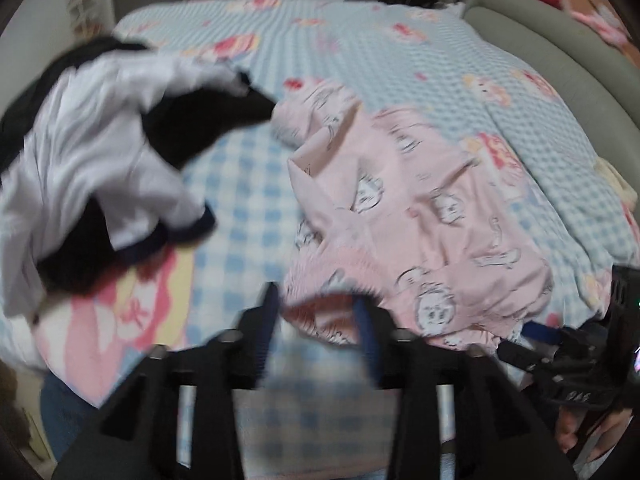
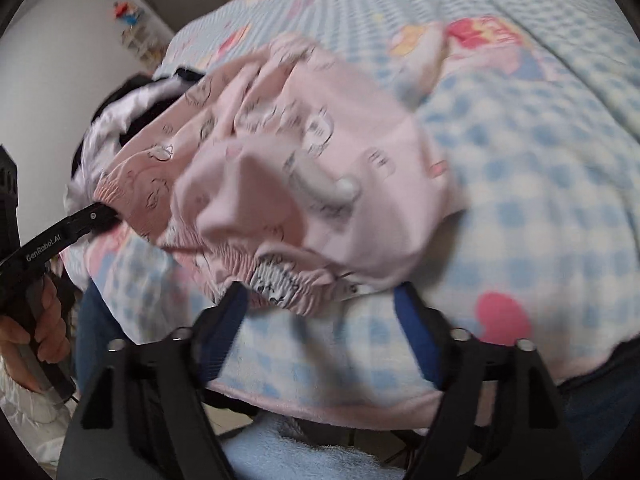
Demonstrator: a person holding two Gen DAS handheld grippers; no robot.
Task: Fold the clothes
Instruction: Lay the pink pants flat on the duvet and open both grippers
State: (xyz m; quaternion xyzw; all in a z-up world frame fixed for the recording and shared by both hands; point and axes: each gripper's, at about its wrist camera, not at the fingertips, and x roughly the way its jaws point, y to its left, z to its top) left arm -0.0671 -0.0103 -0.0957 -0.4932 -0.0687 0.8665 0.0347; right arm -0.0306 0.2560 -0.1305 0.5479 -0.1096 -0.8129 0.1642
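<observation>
While both grippers, left (image 1: 316,312) and right (image 2: 320,300), stand with jaws spread at its waistband, pink pants (image 1: 420,216) lie crumpled on the bed (image 1: 360,40): unfolded. White-and-black clothes (image 1: 100,152) also await folding.

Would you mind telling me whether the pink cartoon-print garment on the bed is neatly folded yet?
Not folded: the pink garment lies crumpled in loose bunches on the checked bedspread, its gathered waistband wrinkled near the claws.
</observation>
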